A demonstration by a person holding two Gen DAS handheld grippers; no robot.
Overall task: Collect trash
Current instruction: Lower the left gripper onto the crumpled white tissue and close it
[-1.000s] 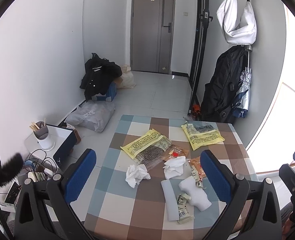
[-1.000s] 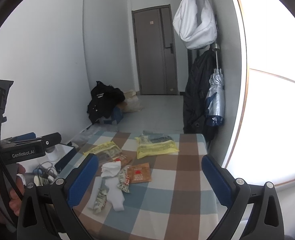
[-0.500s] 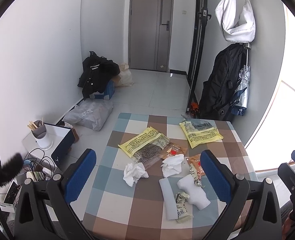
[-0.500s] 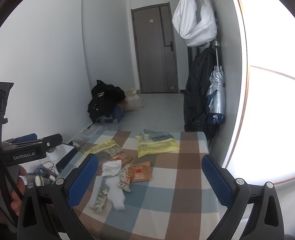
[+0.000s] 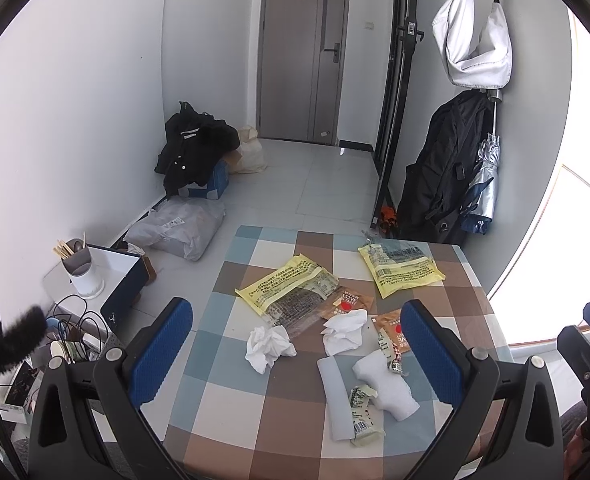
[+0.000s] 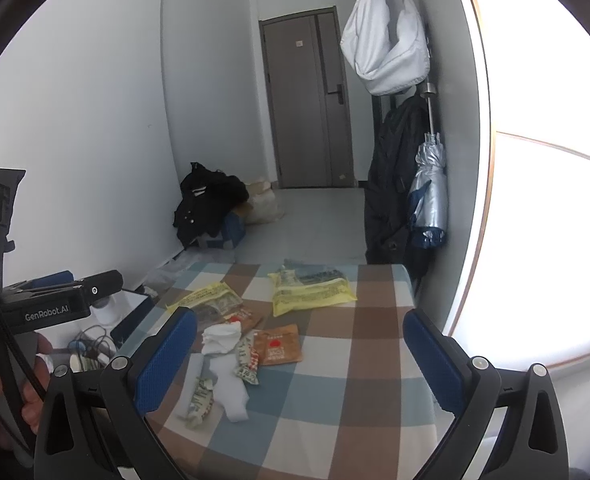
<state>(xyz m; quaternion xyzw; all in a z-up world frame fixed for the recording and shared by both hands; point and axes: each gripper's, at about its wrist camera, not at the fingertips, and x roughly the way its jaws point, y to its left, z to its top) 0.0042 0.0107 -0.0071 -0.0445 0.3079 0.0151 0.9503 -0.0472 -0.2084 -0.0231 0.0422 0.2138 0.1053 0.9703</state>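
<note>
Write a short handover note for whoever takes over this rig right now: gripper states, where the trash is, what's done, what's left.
Left hand-held gripper: open, empty, held above the near side of the checked table.
Right hand-held gripper: open, empty, also above the table.
Trash, all on the table: two yellow packets, two crumpled tissues, brown snack sachets, small green-white wrappers and white foam pieces.
Done: nothing looks collected.
Left: pick up every piece. No bin or bag shows in either view.
</note>
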